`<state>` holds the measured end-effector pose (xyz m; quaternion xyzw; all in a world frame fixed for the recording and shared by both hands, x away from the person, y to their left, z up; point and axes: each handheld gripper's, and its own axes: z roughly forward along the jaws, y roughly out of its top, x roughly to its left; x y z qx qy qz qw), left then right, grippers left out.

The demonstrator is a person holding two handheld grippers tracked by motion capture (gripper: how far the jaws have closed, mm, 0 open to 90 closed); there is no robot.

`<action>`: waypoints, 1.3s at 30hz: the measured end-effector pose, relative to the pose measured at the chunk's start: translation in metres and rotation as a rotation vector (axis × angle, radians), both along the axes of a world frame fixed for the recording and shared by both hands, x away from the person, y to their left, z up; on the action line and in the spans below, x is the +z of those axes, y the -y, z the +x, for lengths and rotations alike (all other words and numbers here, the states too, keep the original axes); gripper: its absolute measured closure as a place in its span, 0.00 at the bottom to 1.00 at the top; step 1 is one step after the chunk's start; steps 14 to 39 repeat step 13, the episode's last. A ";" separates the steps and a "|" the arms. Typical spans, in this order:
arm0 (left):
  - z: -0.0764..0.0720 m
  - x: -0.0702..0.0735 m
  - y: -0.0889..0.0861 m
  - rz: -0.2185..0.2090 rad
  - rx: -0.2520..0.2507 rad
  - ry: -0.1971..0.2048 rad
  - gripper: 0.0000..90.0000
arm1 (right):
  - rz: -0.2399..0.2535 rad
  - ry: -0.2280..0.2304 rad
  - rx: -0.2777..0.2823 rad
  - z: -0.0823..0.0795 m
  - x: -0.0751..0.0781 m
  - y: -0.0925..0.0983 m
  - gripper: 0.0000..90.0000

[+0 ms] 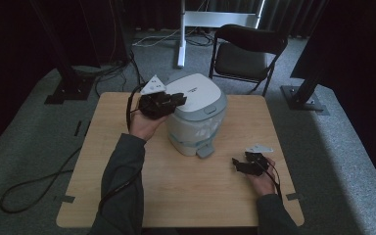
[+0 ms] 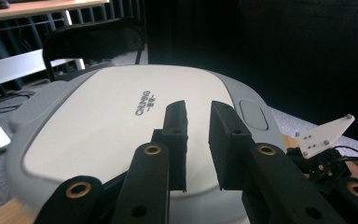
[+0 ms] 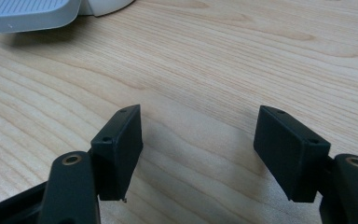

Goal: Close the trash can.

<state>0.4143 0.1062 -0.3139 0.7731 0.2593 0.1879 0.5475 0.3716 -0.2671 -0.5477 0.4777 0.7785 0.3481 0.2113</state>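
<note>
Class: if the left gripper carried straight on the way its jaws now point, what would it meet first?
Probably the white lid of the bin: the left gripper points low across it. Depth is hard to judge.

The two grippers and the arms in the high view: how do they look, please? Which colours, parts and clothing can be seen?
Both the left gripper and the right gripper are black, each topped by a pale grey three-cornered plate with small holes. The jaws are flat rectangular black pads on arms with brass-ringed screw holes. A black cable trails from each. The person wears dark grey sleeves.
</note>
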 end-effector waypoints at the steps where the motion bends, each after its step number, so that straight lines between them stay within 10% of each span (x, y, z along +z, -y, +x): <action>1: -0.003 -0.001 -0.006 -0.008 0.007 0.002 0.85 | 0.001 0.000 0.000 0.000 0.000 0.000 0.35; 13: -0.021 -0.022 -0.034 -0.036 0.073 0.021 0.75 | 0.002 -0.003 -0.003 0.002 0.000 0.000 0.33; 39: -0.021 -0.022 -0.034 -0.036 0.073 0.021 0.75 | 0.002 -0.003 -0.003 0.002 0.000 0.000 0.33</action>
